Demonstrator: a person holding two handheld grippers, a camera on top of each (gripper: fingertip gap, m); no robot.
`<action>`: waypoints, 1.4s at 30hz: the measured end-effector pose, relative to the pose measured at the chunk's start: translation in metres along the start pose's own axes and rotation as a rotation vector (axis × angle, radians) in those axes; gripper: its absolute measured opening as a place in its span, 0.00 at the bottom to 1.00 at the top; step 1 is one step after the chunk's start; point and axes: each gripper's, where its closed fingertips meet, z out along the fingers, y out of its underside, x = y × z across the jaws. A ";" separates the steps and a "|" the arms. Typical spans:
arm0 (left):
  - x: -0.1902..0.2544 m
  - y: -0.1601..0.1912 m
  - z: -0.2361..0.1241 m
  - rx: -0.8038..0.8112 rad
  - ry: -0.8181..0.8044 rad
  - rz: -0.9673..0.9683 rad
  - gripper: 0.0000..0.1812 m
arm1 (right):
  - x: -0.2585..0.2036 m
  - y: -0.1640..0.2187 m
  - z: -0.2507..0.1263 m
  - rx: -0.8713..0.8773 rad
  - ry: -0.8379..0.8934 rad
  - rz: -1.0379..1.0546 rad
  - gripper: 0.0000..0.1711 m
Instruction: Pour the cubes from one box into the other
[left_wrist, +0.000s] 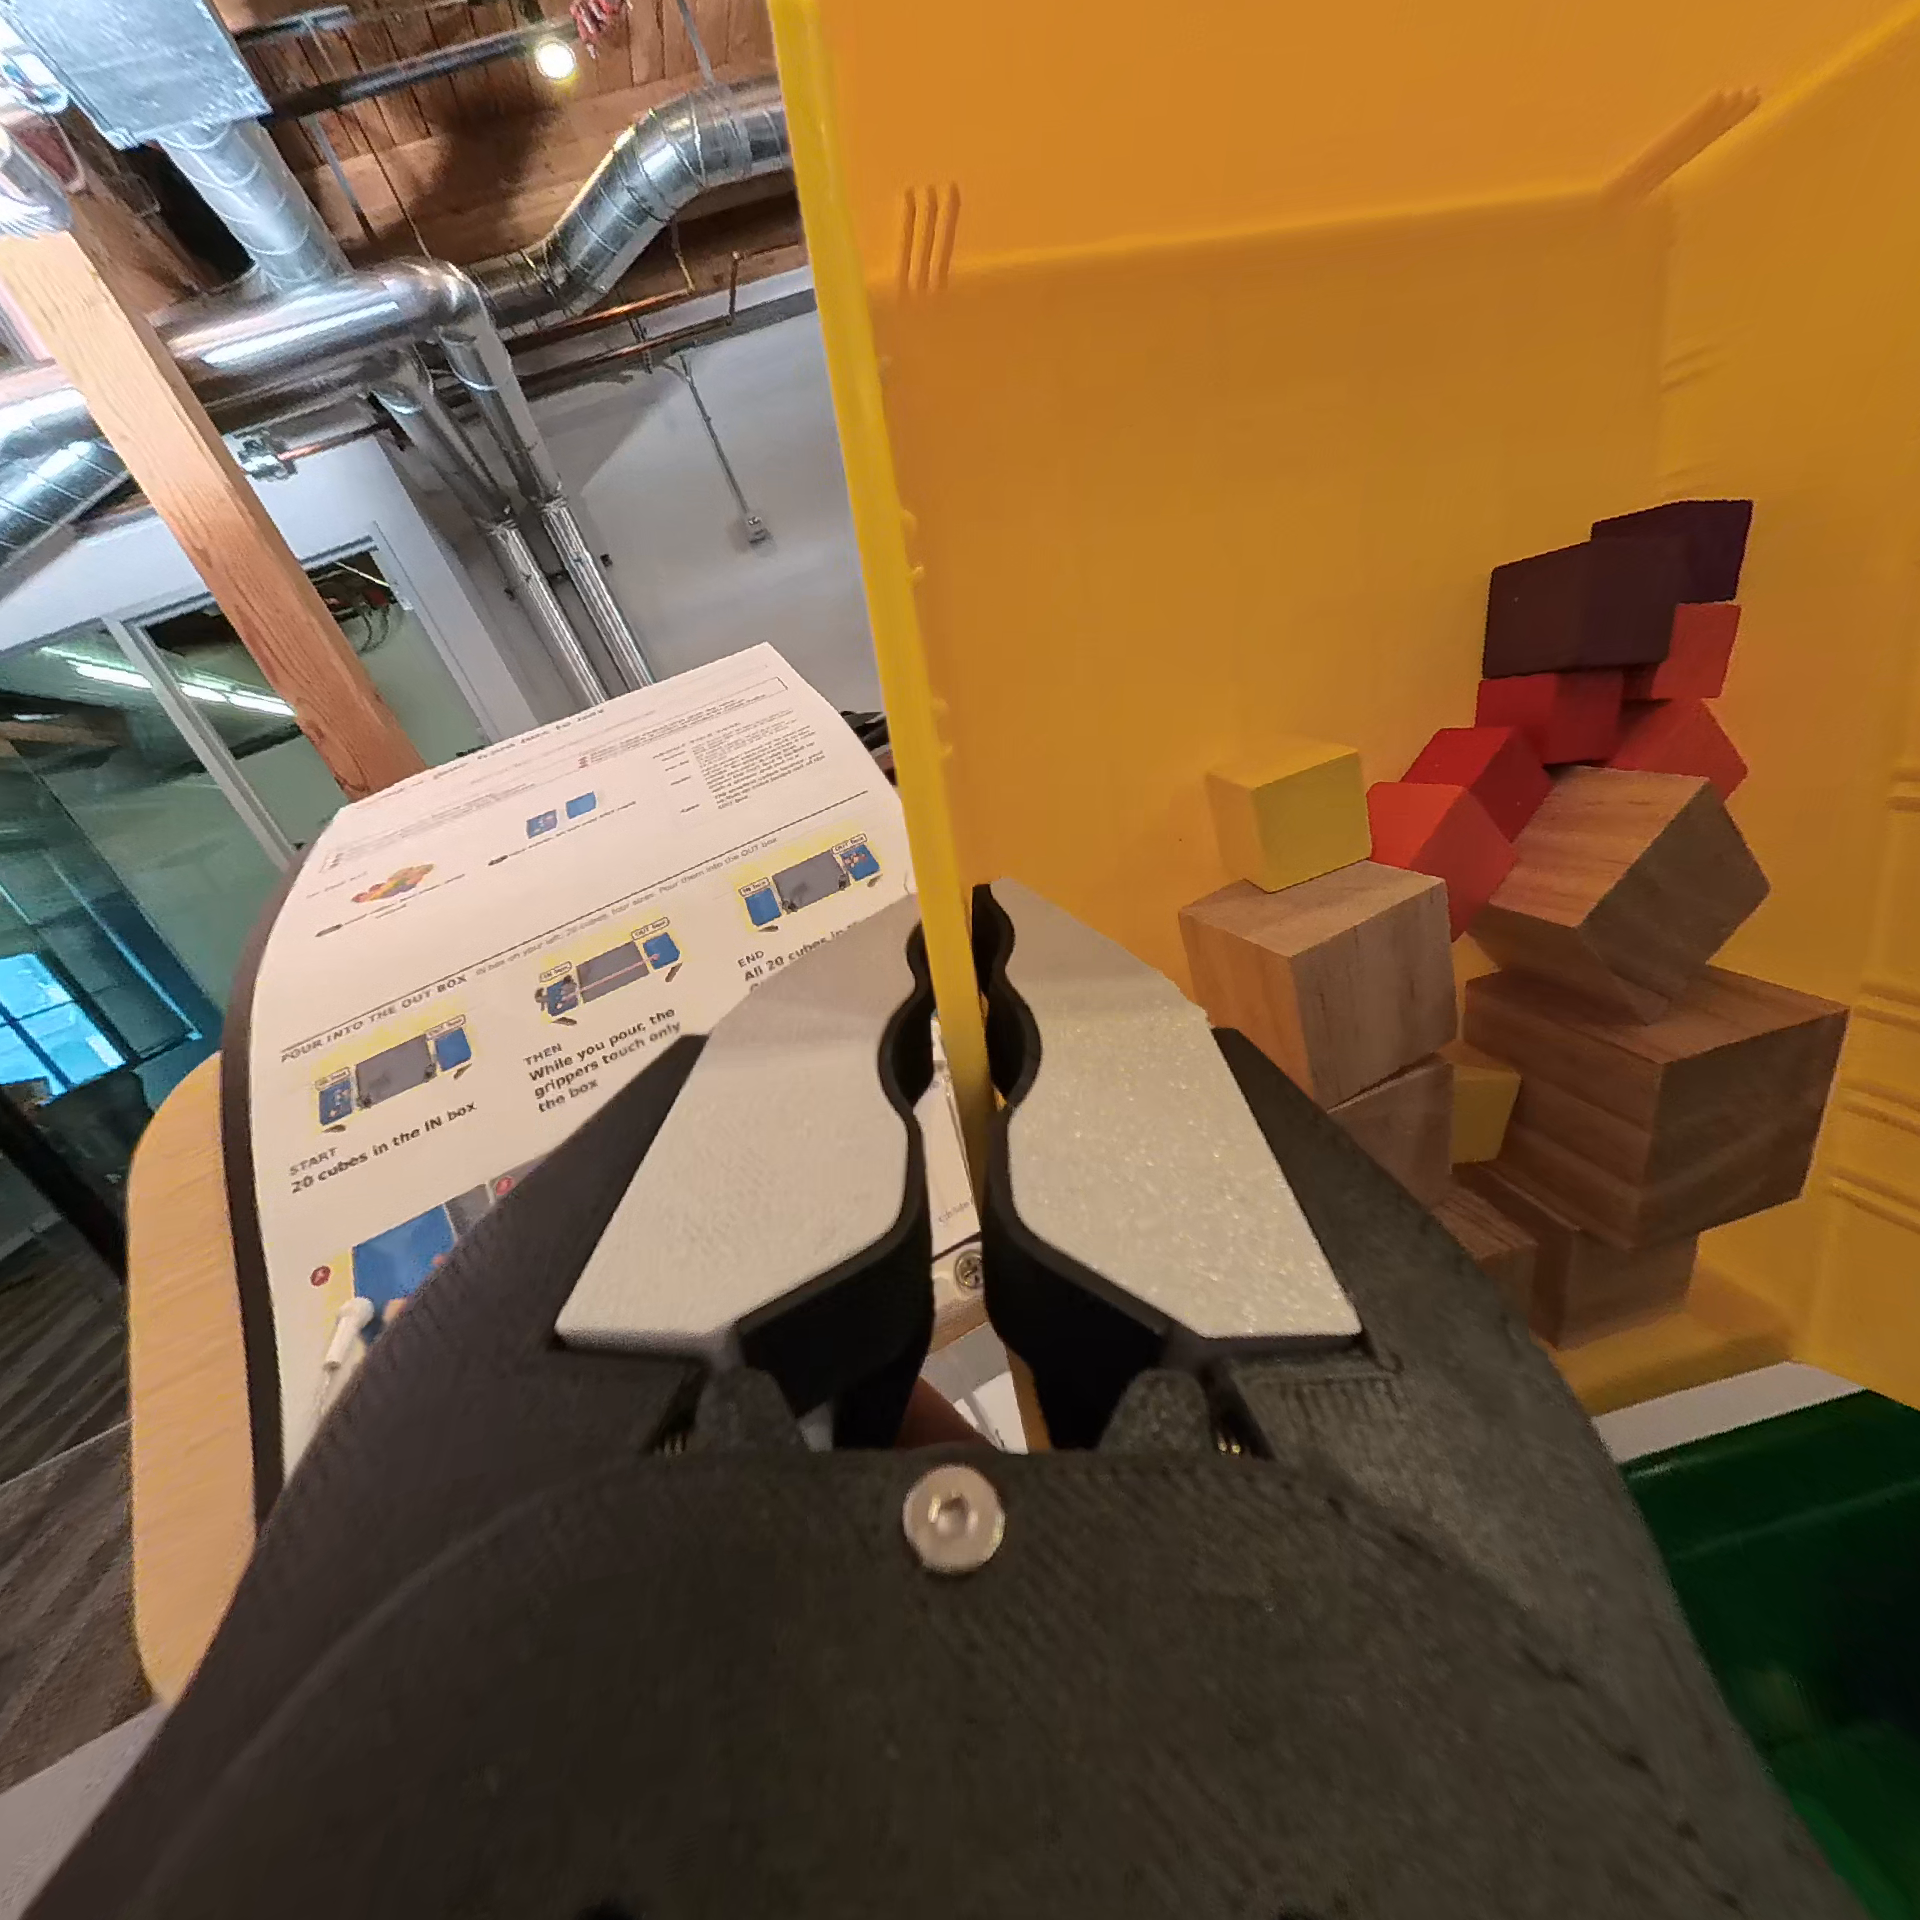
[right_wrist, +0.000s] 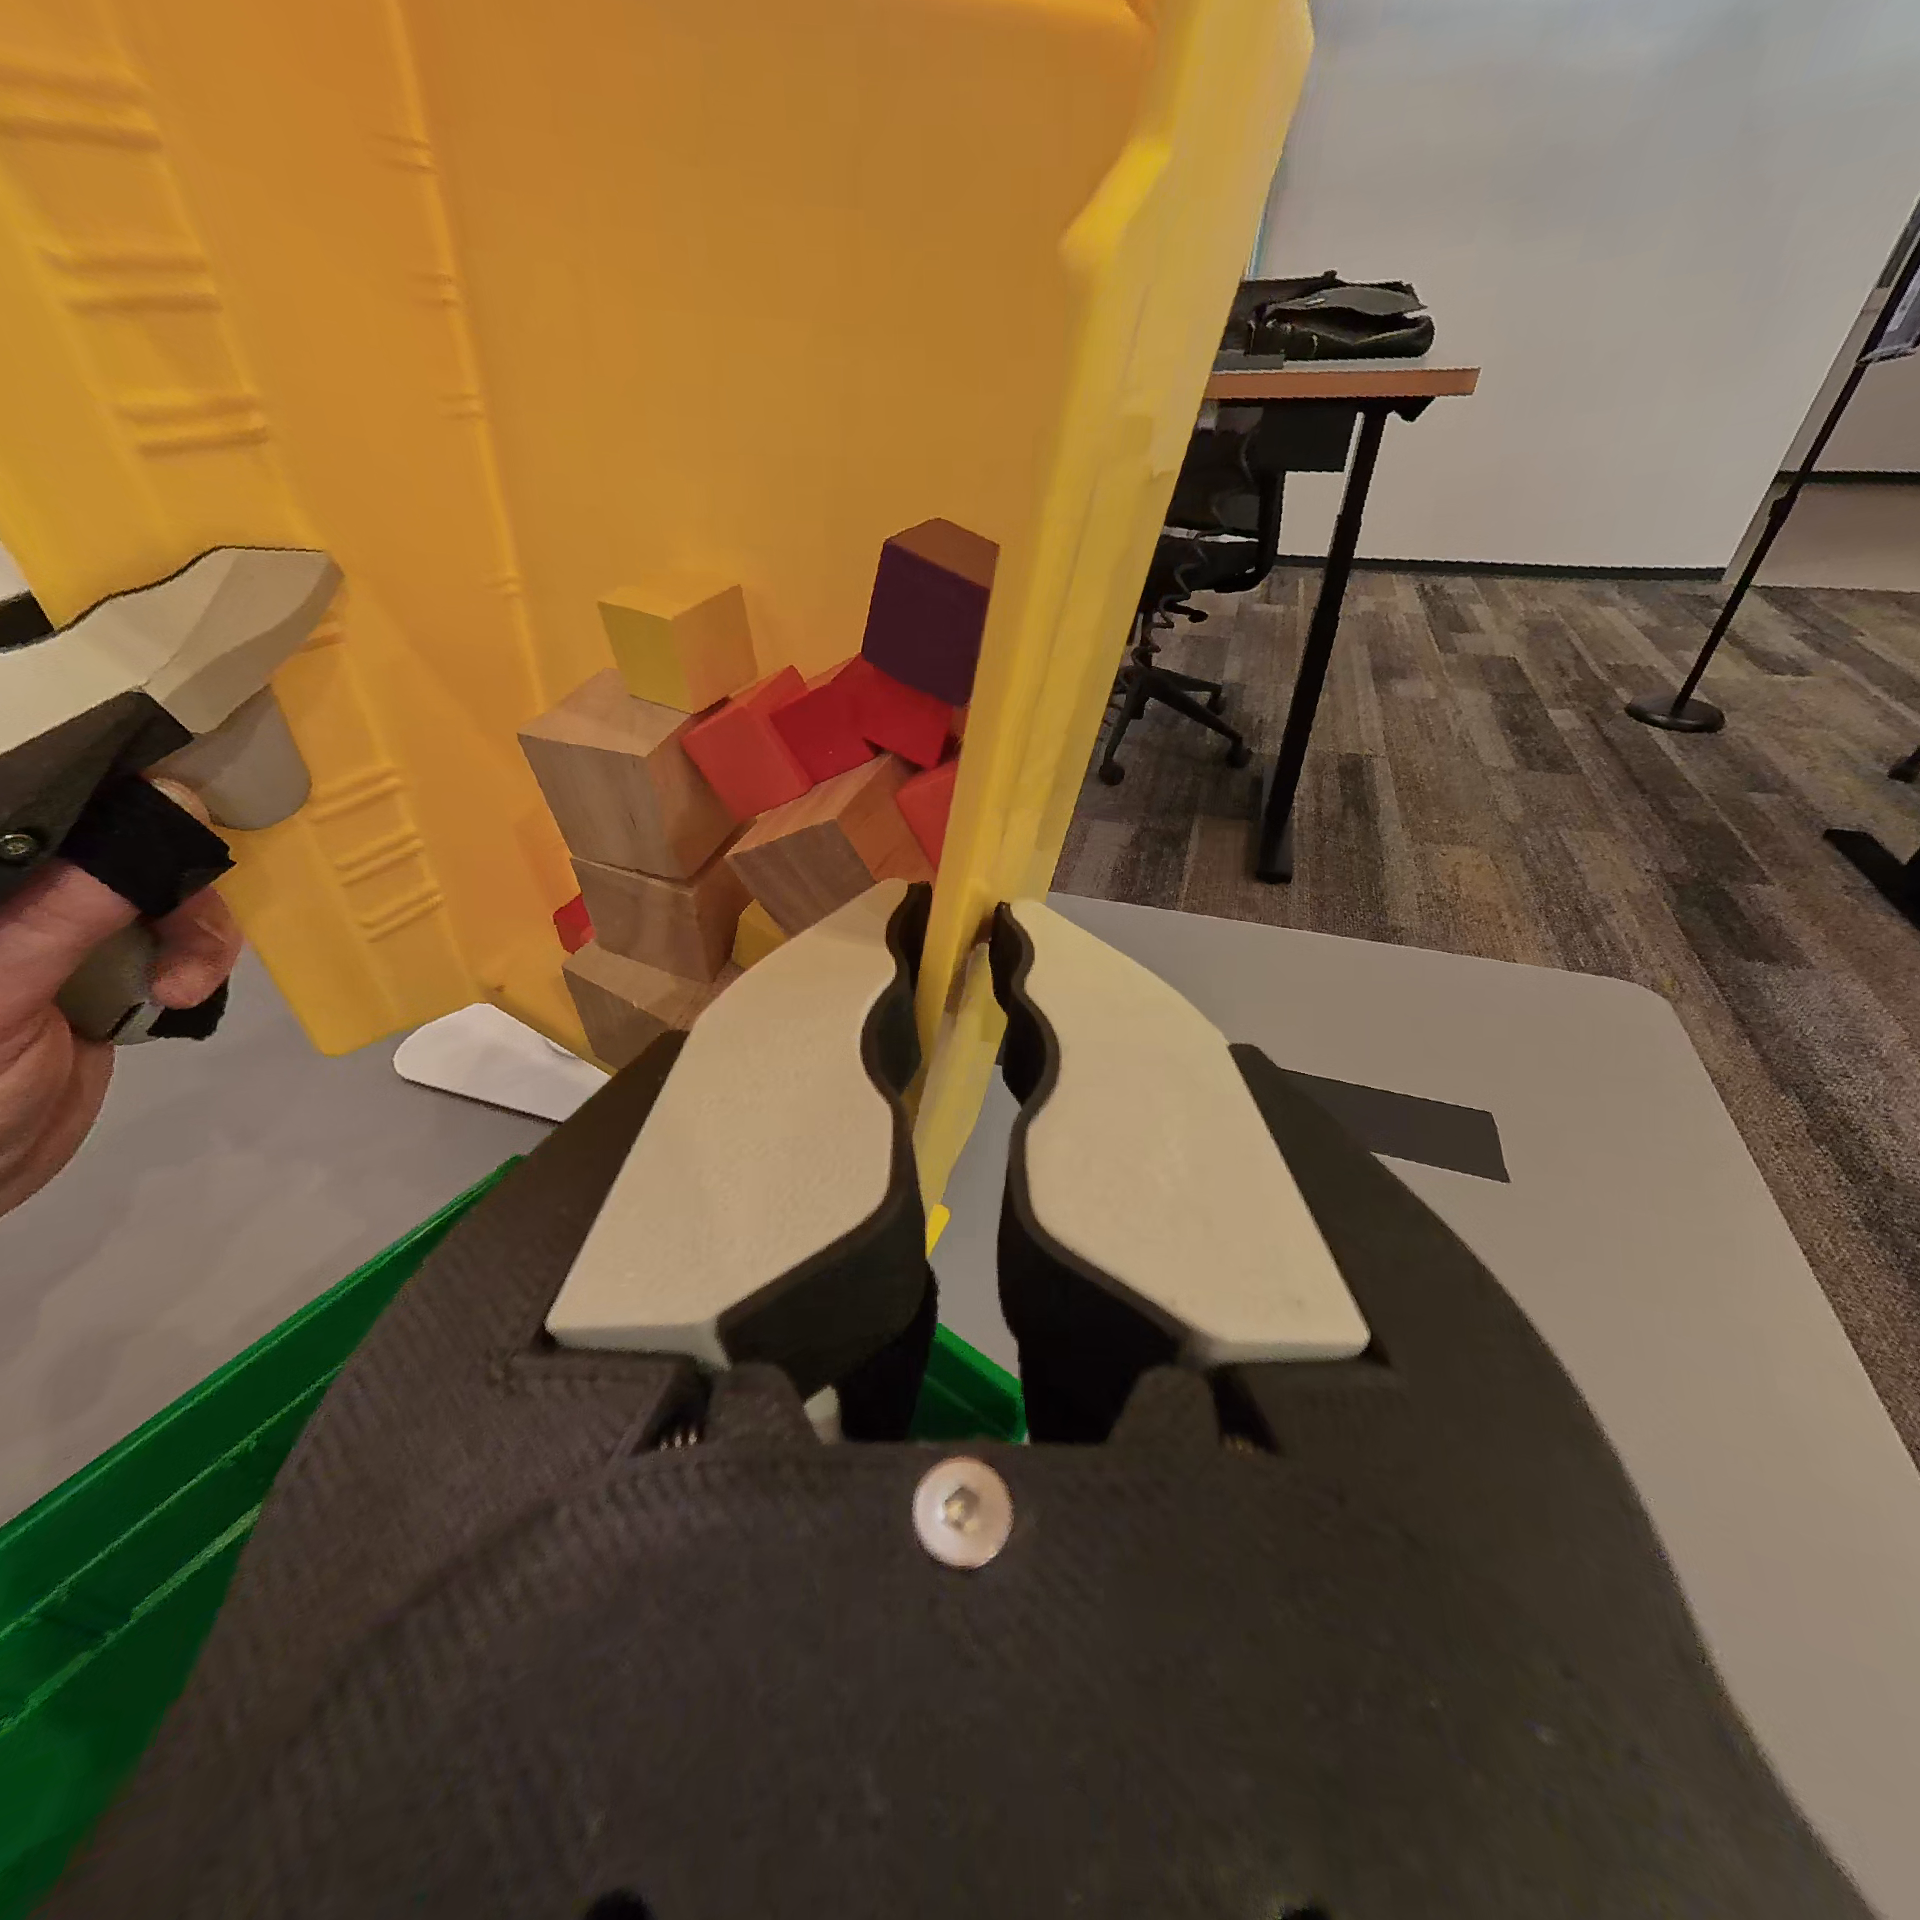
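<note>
A yellow box (left_wrist: 1299, 520) is held tilted steeply above the table; it also shows in the right wrist view (right_wrist: 727, 312). My left gripper (left_wrist: 951, 914) is shut on its one side wall. My right gripper (right_wrist: 951, 914) is shut on the opposite wall. A heap of cubes (left_wrist: 1558, 935), plain wood, red, yellow and dark purple, is piled in the box's low corner; the heap also shows in the right wrist view (right_wrist: 748, 769). A green box (right_wrist: 156, 1507) lies below the yellow one, and its corner shows in the left wrist view (left_wrist: 1787, 1610).
A printed instruction sheet (left_wrist: 540, 987) lies on a wooden table at the left. The grey table top (right_wrist: 1558, 1247) runs to a rounded edge at the right. The left gripper held by a hand (right_wrist: 94, 935) shows at the left edge. A desk and chair (right_wrist: 1299, 520) stand beyond.
</note>
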 end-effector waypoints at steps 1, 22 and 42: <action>0.000 0.001 0.000 -0.003 0.005 -0.005 0.02 | 0.000 0.000 0.000 0.001 -0.003 0.001 0.04; 0.008 -0.003 -0.016 0.042 0.043 -0.022 0.06 | -0.003 0.066 0.016 -0.261 0.021 0.086 0.03; 0.028 0.077 -0.032 -0.315 0.057 -0.075 0.12 | -0.003 0.062 0.015 -0.213 0.054 0.081 0.01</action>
